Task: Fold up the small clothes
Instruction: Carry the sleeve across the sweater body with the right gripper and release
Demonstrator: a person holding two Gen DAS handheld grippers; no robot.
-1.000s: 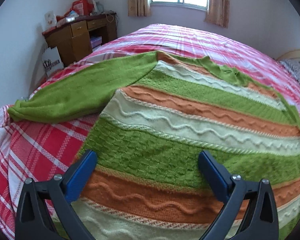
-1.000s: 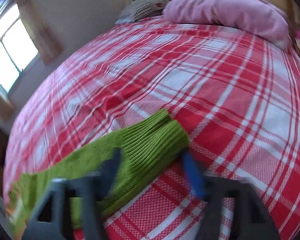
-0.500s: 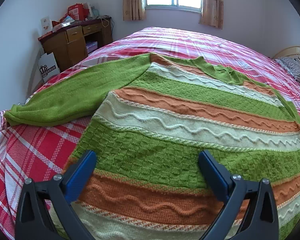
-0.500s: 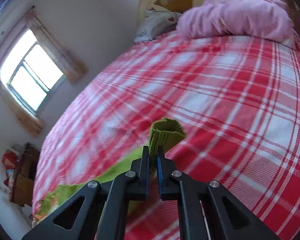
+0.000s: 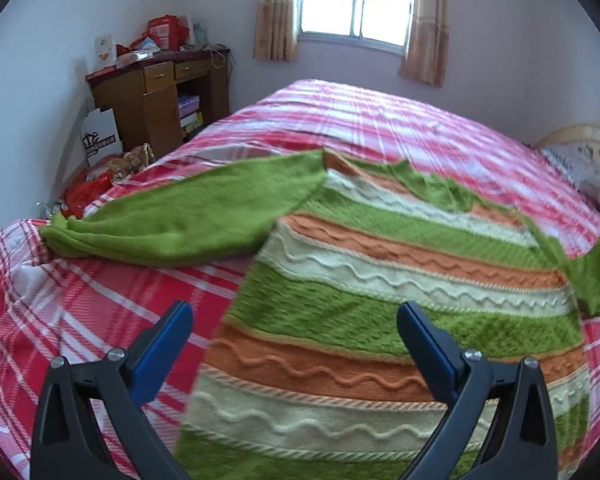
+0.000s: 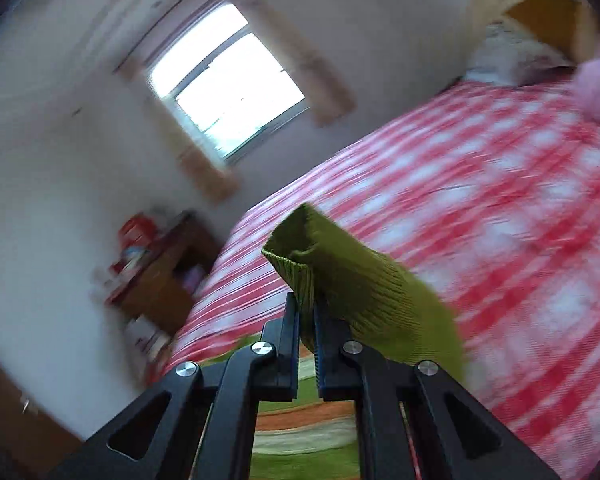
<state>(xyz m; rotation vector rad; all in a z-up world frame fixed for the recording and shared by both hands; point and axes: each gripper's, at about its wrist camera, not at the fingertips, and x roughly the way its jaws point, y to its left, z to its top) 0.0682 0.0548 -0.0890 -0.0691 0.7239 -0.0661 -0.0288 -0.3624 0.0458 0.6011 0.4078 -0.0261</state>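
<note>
A knitted sweater (image 5: 380,292) with green, orange and cream stripes lies flat on the red plaid bed (image 5: 380,120). Its left green sleeve (image 5: 188,216) stretches out to the left on the cover. My left gripper (image 5: 296,320) hovers open over the sweater's lower edge with nothing between its blue pads. My right gripper (image 6: 307,312) is shut on the ribbed cuff of the right green sleeve (image 6: 340,280) and holds it up in the air above the bed. That lifted sleeve (image 5: 596,272) rises at the right edge of the left wrist view. The right wrist view is blurred.
A wooden desk (image 5: 160,104) with clutter stands by the wall at the left, with bags on the floor beside it. A window (image 5: 352,0) with curtains is behind the bed. Pillows (image 6: 596,92) and a headboard (image 6: 540,12) lie at the far right.
My right gripper shut on the right sleeve's cuff and lifted it off the bed, swinging up and to the left. The left gripper rose slightly and stayed open.
</note>
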